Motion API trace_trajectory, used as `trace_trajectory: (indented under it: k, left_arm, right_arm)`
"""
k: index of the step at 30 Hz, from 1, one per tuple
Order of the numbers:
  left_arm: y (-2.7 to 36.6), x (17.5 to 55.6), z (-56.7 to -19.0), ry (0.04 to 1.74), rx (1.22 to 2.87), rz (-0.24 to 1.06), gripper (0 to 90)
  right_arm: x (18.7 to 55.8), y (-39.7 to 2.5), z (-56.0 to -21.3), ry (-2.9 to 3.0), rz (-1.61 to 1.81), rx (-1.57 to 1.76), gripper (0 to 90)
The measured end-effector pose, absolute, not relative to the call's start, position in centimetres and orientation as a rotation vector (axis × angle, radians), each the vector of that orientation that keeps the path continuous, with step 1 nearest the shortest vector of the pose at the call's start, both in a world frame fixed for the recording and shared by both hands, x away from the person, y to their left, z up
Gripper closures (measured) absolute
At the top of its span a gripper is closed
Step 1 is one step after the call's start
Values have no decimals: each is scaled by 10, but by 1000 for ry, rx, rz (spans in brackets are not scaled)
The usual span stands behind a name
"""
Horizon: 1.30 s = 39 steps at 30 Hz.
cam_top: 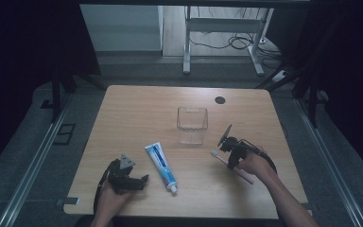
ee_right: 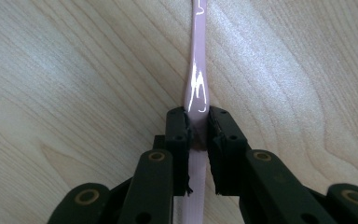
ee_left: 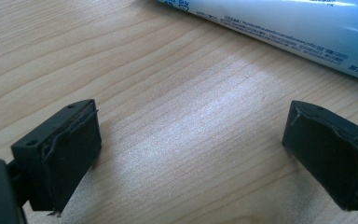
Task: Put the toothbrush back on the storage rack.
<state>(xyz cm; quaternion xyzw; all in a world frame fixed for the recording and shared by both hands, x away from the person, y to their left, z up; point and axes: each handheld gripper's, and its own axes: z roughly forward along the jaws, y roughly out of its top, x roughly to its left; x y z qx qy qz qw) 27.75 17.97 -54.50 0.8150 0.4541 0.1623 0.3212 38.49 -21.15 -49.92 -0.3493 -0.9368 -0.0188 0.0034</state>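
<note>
A dim room surrounds a light wooden table [cam_top: 137, 109], with dark curtains at both sides and a metal desk frame [cam_top: 227, 38] with loose cables on the floor beyond the far edge.

The right gripper [cam_top: 230, 150] is clenched on one pink toothbrush [cam_top: 231, 165]. In the right gripper view [ee_right: 198, 140] the handle [ee_right: 197, 88] runs straight ahead between the two black jaws, pinched at its wider part, and is cut off at the top edge, so the bristle end cannot be seen there. In the high view the head pokes out to the left of the gripper, and the handle's tail sticks out on the side nearer the person, partly hidden by the hand [cam_top: 255, 165]. Whether the brush touches the table is hard to tell.

The left gripper [cam_top: 134, 181] is released, its two jaws standing wide apart with nothing between them but bare wood; in its own view [ee_left: 191, 154] one tube of toothpaste [ee_left: 279, 28] lies ahead and to the right, cut off at the top and right edges, its small print too fine to read. In the high view the tube [cam_top: 160, 165] lies just beside that gripper's right, cap end toward the person.

One clear square cup [cam_top: 192, 125] stands beyond and left of the right gripper, with nothing in it. A dark round spot [cam_top: 220, 100] sits on the table farther off behind the cup.
</note>
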Motion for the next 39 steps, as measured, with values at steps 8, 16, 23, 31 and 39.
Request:
trace_trajectory:
  k: [8,16,23,31,39]
  left_arm:
    - [180,278,-545,1193,2141,426,43]
    - [180,278,-545,1192,2142,426,43]
    - [180,278,-545,1192,2142,426,43]
    - [180,278,-545,1192,2143,426,43]
    - [180,278,-545,1191,2143,427,43]
  right_arm:
    - [383,-216,-493,-2921,-123,-1123,782]
    - [377,-218,-484,-2936,-201,-1114,782]
    - [374,-222,-477,-2949,-262,-1105,782]
    - [369,-228,-464,-2966,-361,-1102,782]
    - [365,-232,-451,-2995,-470,-1118,783]
